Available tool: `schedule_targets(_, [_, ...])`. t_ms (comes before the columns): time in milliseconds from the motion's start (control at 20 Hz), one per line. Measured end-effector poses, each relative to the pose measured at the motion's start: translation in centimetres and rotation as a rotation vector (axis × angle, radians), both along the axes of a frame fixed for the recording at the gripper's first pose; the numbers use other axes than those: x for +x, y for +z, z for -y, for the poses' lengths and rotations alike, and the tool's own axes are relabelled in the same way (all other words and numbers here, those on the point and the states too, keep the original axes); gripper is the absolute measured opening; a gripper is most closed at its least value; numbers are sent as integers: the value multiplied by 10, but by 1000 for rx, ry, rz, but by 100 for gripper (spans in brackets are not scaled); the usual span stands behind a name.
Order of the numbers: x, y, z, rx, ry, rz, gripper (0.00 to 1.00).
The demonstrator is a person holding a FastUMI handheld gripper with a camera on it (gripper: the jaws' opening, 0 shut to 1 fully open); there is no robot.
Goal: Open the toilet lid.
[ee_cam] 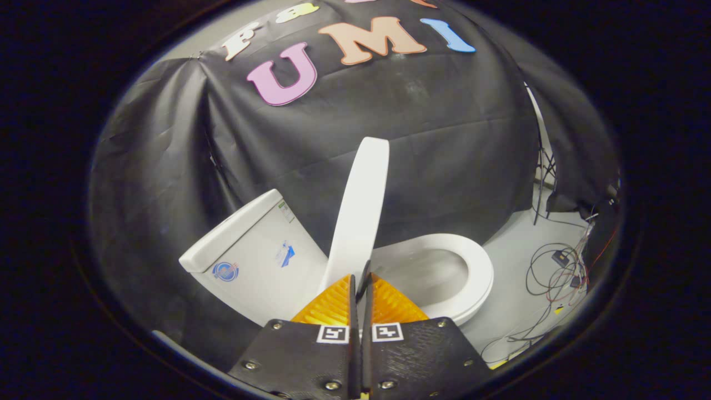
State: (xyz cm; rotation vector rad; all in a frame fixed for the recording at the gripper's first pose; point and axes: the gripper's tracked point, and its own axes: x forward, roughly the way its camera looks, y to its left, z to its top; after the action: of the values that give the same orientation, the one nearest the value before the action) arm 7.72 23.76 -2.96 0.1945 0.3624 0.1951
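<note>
Tongs (360, 278): closed almost fully, pinching the lid's lower edge.
Lid (361, 205): raised upright, between tank (261, 250) and seat (472, 266).

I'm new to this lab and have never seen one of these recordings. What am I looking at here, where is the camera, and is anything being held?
There is no robot arm: a person carries a hand-held gripper with two fingers, and a fisheye camera rides on it looking forward along them, so they show at the bottom of the picture. Ahead is a white toilet. Its lid is already raised, standing nearly upright, seen edge-on. The fingers are nearly closed together, with the lid's lower edge running into the narrow gap at their tips; whether both press on it I cannot tell. To one side of the lid is the tank, to the other the seat, lying down over the bowl. Loose cables lie on the floor beyond the seat.
</note>
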Motion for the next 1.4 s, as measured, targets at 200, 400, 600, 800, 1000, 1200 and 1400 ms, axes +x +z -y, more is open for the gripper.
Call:
schedule_targets(200, [-2, 7, -15, -43, 19, 29, 1])
schedule_targets(400, [-7, 14, -33, -104, 42, 61, 1])
schedule_targets(600, [-9, 20, -47, -148, 60, 87, 1])
schedule_targets(800, [-8, 22, -69, -205, 80, 113, 2])
schedule_targets(1000, [-12, 25, -84, -252, 98, 133, 1])
schedule_targets(1200, [-10, 30, -101, -265, 111, 149, 1])
schedule_targets(1400, [-13, 29, -122, -315, 130, 182, 2])
